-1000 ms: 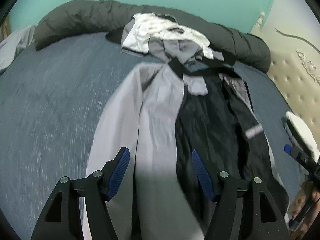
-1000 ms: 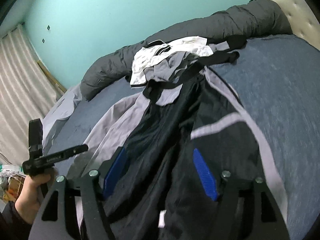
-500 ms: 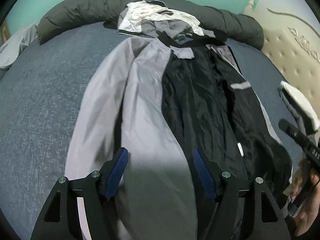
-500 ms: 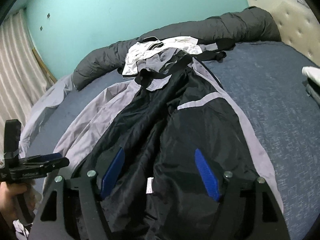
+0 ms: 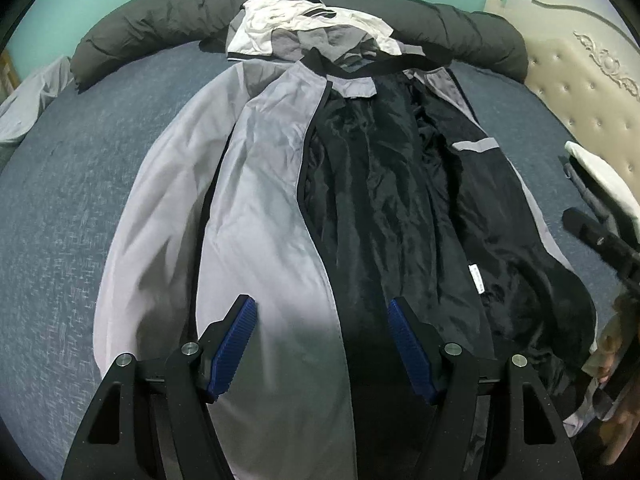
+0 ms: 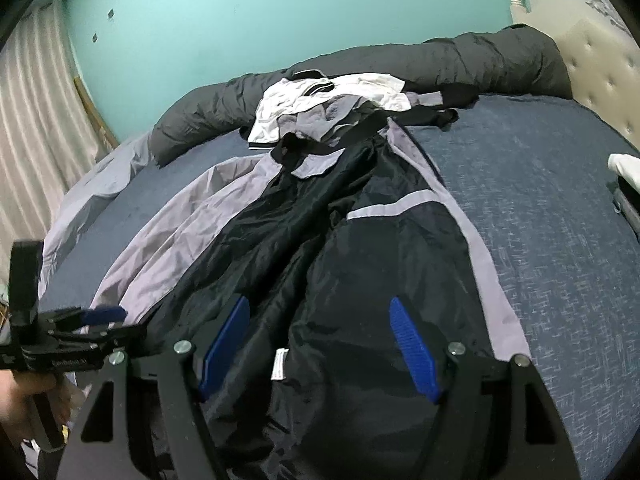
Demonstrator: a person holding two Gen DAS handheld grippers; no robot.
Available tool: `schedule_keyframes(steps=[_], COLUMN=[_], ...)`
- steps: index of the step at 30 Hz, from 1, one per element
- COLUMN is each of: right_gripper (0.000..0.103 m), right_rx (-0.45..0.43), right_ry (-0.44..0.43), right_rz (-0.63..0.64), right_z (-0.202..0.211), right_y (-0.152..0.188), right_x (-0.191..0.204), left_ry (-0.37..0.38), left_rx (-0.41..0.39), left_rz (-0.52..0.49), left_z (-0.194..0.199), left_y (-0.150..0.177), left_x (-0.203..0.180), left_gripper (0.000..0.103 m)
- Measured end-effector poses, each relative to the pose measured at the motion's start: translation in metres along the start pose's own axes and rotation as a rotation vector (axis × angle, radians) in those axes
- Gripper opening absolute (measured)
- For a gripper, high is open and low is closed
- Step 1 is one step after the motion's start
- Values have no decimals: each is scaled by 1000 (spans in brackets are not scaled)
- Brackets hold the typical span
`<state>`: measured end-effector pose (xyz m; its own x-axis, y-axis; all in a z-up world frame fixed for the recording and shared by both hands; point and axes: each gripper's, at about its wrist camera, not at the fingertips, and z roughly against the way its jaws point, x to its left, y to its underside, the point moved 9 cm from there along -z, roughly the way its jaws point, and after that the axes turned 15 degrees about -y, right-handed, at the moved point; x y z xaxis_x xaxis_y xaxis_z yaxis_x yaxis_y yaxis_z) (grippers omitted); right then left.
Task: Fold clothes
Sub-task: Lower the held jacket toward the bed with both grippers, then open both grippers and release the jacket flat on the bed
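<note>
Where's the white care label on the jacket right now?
The care label sits on the jacket's black lining near the hem, between the open right gripper's fingers in the right wrist view.

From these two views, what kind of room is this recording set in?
Most likely a bedroom: a bed with a blue cover, a tufted headboard, a dark duvet roll, and window curtains.

The jacket (image 5: 280, 216) hem runs out of the bottom of both views behind the claw frames, so its lower edge cannot be seen; the pile (image 5: 304, 28) at its collar overlaps too much to count garments. The white item (image 6: 624, 166) is cut by the frame edge; the care tag (image 6: 279, 364) print is too small to read.
</note>
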<state>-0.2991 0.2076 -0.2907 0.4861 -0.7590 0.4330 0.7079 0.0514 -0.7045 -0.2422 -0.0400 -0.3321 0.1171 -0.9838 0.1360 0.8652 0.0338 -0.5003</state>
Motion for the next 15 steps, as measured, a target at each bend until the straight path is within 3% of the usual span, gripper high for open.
schedule_keyframes(steps=[11,12,14,15], right_gripper=[74,74,74,74], right_rx=[-13,-18,-26,-27], right_ry=[-4,-9,-27,-34], right_rz=[2,-4,-29,-37], right_z=[8,8,8,7], right_y=[-8,-8,-8,-9], right_x=[-11,-12,-14,-14], left_ry=[-10,-3,7,10], left_rx=[31,35,40,41], left_rz=[-19,-17,-17,-19], left_z=[-16,-18,-19,-19], left_y=[8,9,12,13], left_x=[-2,-2,0,0], left_gripper=[70,67,46,43])
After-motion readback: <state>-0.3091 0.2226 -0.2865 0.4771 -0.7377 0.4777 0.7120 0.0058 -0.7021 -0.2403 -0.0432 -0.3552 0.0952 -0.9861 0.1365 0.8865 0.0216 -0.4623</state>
